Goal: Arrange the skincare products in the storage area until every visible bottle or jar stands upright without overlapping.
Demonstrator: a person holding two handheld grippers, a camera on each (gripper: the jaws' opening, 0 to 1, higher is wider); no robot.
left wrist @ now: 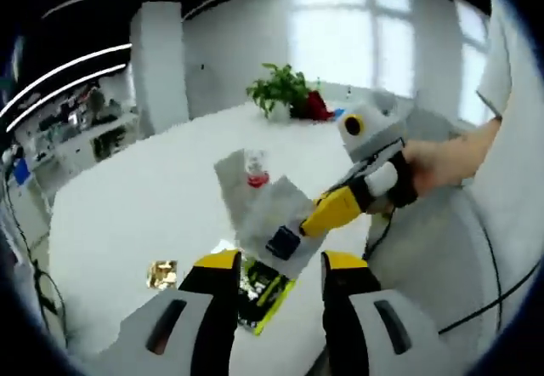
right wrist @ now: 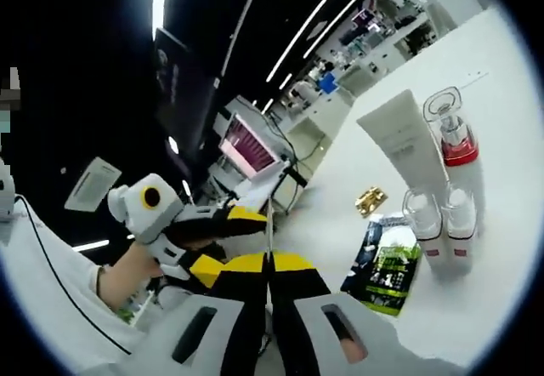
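My left gripper is open above a green-and-black sachet lying on the white table. My right gripper comes in from the right, shut on a thin grey flat packet. In the right gripper view its jaws are pressed together, with the packet's edge rising between them. Behind the packet stand a clear bottle with a red collar and a white tube. The right gripper view shows the tube, the red-collared bottle, two small white bottles, the sachet and my left gripper.
A small gold item lies on the table left of the sachet, and shows again. A potted plant stands at the table's far edge. Shelving lines the left wall. A person's hand holds the right gripper.
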